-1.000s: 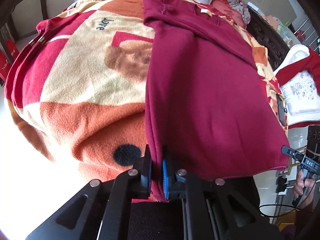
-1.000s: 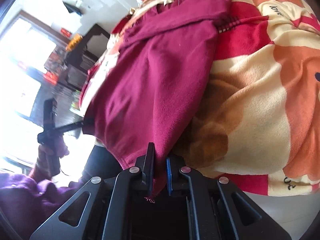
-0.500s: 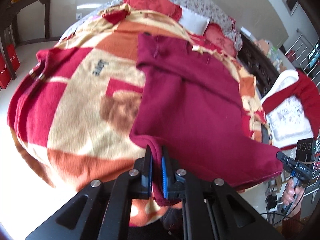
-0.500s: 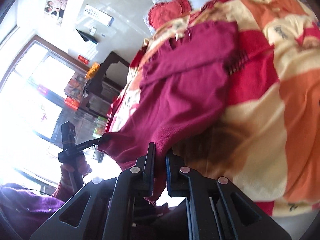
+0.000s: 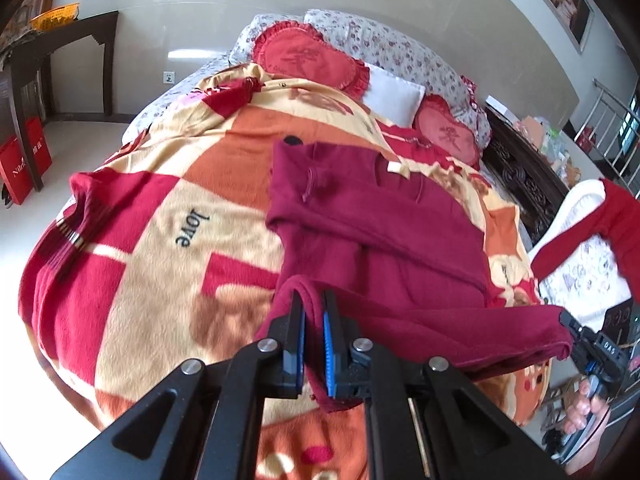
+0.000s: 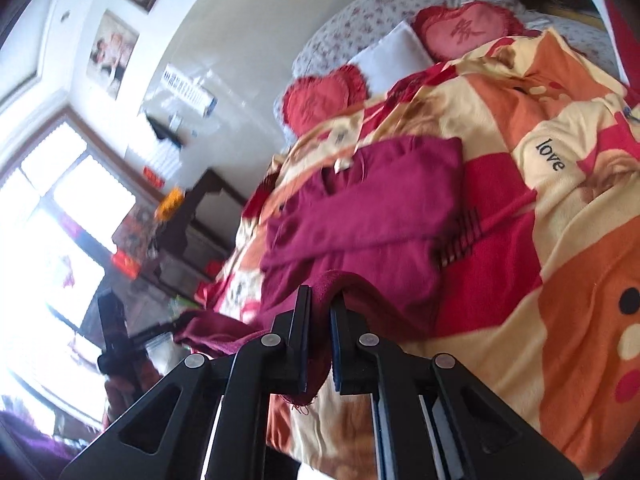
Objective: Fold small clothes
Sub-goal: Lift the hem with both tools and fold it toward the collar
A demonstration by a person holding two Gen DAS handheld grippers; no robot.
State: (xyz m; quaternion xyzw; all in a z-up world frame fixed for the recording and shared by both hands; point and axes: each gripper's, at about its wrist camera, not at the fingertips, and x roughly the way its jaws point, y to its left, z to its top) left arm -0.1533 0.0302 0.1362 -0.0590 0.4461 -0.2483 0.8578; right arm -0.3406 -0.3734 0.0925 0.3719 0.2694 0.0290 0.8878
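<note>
Left tool (image 5: 313, 334) clamped on one bottom corner of the maroon top (image 5: 384, 236), right tool (image 6: 320, 338) pinching the other corner. Hem lifted off the blanket (image 5: 160, 248) and stretched between the two, top half lying flat on the bed with a sleeve folded across the chest. Collar end pointing at the heart pillows (image 5: 306, 56). Red bag (image 5: 26, 160) over on the floor.

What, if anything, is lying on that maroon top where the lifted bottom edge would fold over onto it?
Nothing visible. Both the left gripper and the right gripper already pinch the hem of the maroon sweater, and its upper part lies bare on the blanket, with only its own folded sleeve across it.
</note>
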